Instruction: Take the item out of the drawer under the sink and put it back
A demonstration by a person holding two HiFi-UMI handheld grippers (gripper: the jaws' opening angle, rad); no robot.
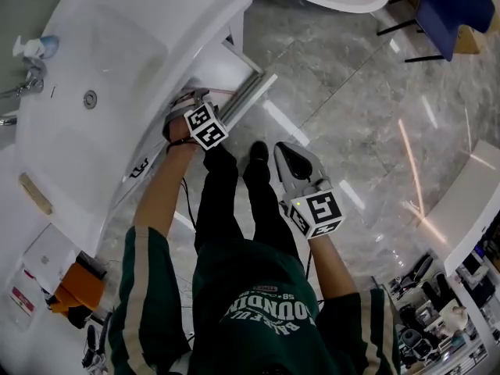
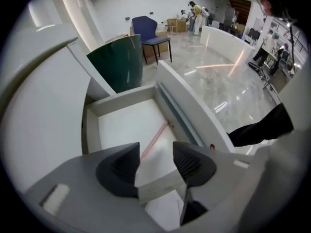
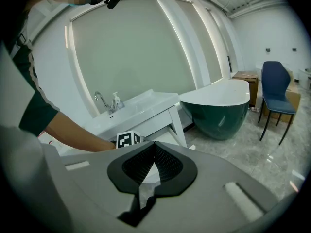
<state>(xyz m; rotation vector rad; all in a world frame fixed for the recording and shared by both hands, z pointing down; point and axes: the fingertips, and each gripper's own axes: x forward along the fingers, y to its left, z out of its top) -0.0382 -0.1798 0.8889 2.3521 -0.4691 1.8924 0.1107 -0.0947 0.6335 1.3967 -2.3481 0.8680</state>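
Drawer open, item inside
Left tongs [image 2: 156, 152] gape wide, empty, above the drawer [image 2: 121, 99], where the thin pink item [image 2: 156, 136] lies; right tongs [image 3: 154, 145] are closed, empty. Taking out or already returned: unclear.

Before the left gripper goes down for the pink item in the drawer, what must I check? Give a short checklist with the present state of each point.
1. Drawer open: ok.
2. Pink item lies uncovered on the drawer floor: ok.
3. Left gripper open, nothing gripped: ok.
4. Jaws astride the item: not ok, it lies mostly beyond the tips.
5. Right gripper shut and away from the drawer: ok.
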